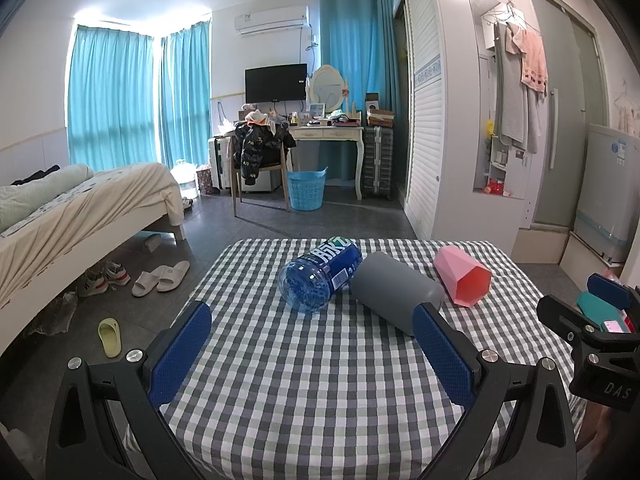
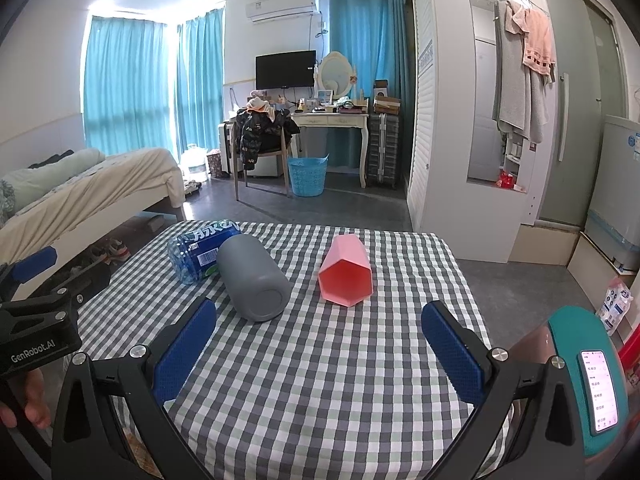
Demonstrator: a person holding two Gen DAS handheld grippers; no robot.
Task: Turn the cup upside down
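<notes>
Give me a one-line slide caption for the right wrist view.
Open right gripper faces a pink cup, grey cup and blue bottle, all lying on the checked tablecloth.

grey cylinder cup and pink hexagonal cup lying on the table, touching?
Apart. The right wrist view shows checked cloth between the grey cylinder cup and the pink hexagonal cup.

Home bedroom (bed (image 1: 92,200), dressing table (image 1: 326,134), wardrobe (image 1: 426,120))

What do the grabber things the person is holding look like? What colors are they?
Each hand-held gripper is black with two flat fingers covered in bumpy blue pads and shiny silver screws. The left hand-held gripper has white "GenRobot.AI" lettering on its side, and the right hand-held gripper shows "DAS". No cables are visible.
</notes>
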